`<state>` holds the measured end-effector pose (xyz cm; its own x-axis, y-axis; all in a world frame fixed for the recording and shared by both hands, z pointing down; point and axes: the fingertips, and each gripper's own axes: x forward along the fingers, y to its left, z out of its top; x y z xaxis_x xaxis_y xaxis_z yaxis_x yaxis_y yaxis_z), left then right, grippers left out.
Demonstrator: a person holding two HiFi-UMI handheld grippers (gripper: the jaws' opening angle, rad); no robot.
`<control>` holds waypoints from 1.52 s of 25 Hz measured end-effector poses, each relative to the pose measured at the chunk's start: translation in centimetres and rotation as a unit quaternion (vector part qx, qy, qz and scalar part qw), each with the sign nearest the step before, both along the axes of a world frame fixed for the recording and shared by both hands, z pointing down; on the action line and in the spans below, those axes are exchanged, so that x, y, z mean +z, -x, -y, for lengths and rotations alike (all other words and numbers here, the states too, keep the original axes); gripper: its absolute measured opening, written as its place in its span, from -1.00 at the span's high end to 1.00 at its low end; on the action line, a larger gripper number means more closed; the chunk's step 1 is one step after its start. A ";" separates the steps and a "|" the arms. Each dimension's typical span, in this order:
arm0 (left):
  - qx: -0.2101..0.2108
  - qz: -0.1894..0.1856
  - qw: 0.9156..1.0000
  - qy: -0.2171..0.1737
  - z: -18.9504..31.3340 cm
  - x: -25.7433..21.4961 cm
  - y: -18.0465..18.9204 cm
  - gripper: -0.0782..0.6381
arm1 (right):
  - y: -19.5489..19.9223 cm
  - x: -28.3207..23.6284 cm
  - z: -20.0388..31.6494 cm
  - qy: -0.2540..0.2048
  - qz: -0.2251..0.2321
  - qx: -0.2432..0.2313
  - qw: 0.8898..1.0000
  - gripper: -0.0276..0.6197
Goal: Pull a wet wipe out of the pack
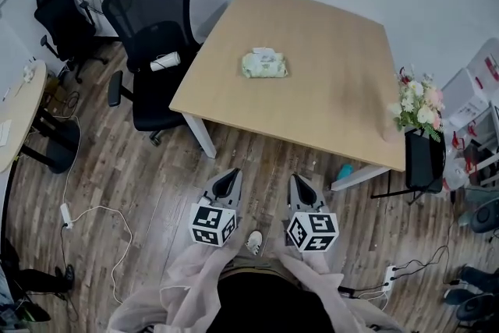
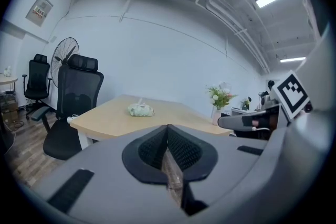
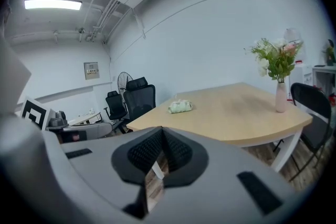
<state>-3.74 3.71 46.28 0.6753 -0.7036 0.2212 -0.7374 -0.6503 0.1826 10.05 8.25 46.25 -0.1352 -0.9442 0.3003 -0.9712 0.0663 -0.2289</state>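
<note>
My left gripper (image 1: 228,177) and right gripper (image 1: 299,183) side by side in front of my waist, near each other but apart, both pointing forward and slightly down, each pair of jaws pressed together on nothing, arms in pale sleeves (image 1: 181,281) close to my body

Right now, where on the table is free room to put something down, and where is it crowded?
The table is mostly bare: a wide patch between the pack of wipes and the flowers, and the whole near edge. Crowded only at the flowers' corner and by the black chair on the left.
</note>
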 end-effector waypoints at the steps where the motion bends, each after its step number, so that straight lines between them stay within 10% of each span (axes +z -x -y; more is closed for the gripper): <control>1: -0.002 0.000 1.000 0.000 0.2 0.0 0.0 0.75 | -0.1 0.0 0.4 -0.001 0.000 -0.002 1.000 0.89; 38: -0.040 0.001 0.999 0.028 14.0 1.1 -2.6 0.75 | -3.8 1.0 15.2 0.024 0.009 -0.027 0.999 0.89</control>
